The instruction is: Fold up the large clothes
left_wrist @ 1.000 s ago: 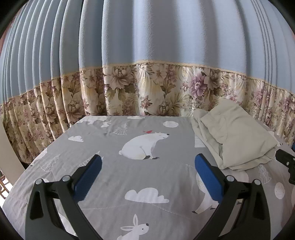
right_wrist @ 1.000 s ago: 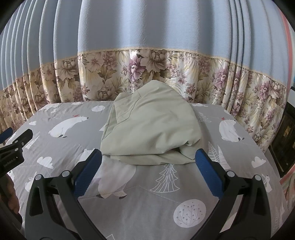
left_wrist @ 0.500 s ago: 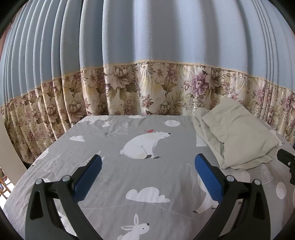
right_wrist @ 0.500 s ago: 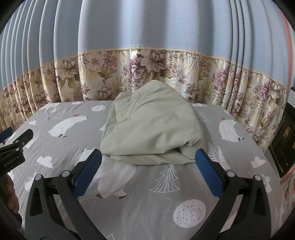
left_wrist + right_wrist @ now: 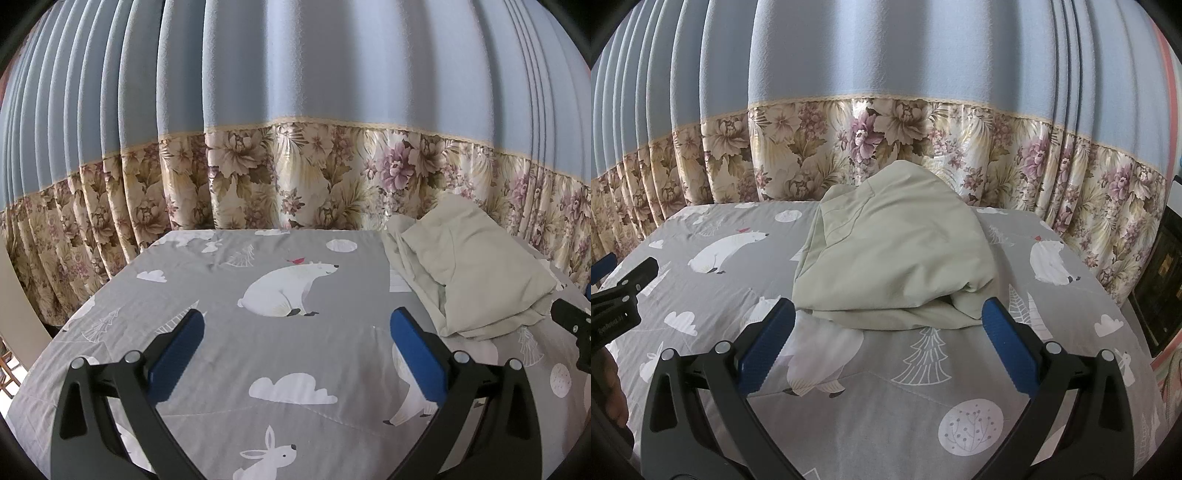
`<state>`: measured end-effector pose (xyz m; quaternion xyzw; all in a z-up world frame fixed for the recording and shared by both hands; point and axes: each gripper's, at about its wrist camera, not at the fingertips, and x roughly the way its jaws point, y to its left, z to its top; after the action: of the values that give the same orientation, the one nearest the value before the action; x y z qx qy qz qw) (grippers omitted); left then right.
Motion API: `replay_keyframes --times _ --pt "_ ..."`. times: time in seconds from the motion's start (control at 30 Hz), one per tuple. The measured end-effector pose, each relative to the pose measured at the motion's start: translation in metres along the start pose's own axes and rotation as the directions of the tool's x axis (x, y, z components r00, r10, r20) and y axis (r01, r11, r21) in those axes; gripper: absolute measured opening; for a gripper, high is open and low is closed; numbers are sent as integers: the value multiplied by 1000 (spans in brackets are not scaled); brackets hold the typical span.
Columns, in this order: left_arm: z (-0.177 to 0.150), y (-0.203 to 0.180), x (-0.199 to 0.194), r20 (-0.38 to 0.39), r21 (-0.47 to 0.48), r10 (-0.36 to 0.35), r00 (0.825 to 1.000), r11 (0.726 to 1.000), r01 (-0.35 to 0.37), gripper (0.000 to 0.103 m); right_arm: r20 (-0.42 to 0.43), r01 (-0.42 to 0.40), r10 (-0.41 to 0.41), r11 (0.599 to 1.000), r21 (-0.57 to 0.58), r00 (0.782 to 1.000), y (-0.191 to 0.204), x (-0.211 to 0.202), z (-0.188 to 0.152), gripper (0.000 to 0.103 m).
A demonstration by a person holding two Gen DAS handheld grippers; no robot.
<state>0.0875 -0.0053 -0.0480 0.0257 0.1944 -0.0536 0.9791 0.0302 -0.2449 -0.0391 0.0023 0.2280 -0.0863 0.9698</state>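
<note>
A pale green garment lies in a loose heap on the grey animal-print bed sheet, against the curtain. It also shows in the left wrist view at the right. My right gripper is open and empty, hovering just in front of the heap's near edge. My left gripper is open and empty over bare sheet, left of the garment. The left gripper's tip shows in the right wrist view, the right gripper's tip in the left wrist view.
A blue curtain with a floral lower band hangs behind the bed. The bed's left edge and right edge drop off. A dark piece of furniture stands at the right.
The left gripper's view has drifted slightly, with the garment sitting a little further right and lower. The right gripper has barely moved. Both stay open.
</note>
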Motion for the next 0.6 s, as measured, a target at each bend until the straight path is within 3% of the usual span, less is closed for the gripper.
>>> replay_keyframes --times 0.23,0.6 --pt "1 2 -3 12 -11 -26 1000 1000 26 101 0 -1 1 1000 1 1000 0 0 0 100" --pt "1 0 -4 18 -12 6 1000 1000 -6 101 -1 0 0 1000 0 1000 0 0 0 100"
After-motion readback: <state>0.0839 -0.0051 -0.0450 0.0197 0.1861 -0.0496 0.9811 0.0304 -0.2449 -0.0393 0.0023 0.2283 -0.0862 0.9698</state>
